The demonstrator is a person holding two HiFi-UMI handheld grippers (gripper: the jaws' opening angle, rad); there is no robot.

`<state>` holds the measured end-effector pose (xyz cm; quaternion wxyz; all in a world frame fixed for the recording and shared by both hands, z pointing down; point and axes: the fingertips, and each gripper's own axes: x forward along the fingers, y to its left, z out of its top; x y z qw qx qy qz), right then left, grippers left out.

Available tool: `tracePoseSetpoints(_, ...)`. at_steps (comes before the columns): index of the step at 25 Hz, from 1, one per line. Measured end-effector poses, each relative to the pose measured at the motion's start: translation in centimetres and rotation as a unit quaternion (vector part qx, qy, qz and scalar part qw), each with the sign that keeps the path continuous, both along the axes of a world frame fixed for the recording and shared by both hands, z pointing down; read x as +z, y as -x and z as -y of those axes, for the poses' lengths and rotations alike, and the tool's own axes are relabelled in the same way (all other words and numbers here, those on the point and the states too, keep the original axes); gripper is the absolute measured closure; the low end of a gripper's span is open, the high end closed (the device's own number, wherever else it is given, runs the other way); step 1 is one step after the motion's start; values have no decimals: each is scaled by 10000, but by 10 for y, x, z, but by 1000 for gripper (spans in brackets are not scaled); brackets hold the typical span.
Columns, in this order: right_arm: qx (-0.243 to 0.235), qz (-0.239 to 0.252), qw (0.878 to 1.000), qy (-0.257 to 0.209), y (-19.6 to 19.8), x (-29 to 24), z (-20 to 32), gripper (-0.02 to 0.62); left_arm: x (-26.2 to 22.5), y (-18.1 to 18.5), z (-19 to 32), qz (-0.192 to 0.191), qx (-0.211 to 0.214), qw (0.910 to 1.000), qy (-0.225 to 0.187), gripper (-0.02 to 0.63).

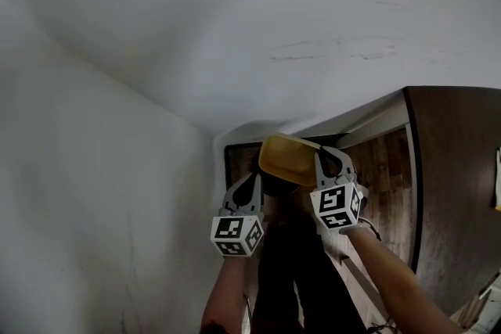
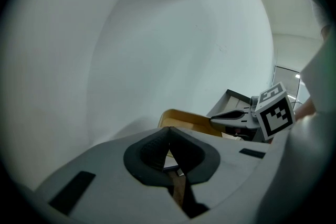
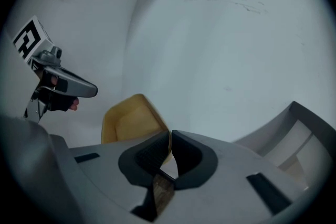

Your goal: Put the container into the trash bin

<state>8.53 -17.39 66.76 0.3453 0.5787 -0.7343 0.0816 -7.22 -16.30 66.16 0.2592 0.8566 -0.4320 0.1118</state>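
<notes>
- The right gripper (image 3: 170, 138) is clamped shut on the thin rim of the yellow container (image 3: 131, 120), which is held up near the white wall (image 1: 235, 27).
- The left gripper (image 2: 169, 134), just left of the container, has its jaws pressed together on nothing.
- The dark space beneath the container is hard to make out.
- The container is smooth, shallow and round-cornered.

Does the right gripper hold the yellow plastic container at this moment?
Yes, the right gripper has its jaws closed on the rim of the yellow plastic container, as the right gripper view shows.
</notes>
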Motion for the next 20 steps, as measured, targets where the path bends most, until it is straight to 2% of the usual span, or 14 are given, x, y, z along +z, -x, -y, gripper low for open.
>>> tracePoseSetpoints(12,-289,-239,9980,500,14,71,-5,565,40,-4,7,146,227,9996,107,586)
tracePoseSetpoints(20,-356,-210,9944,974,19,115,-4,557,58,-10,8,259,462,9985,143,586)
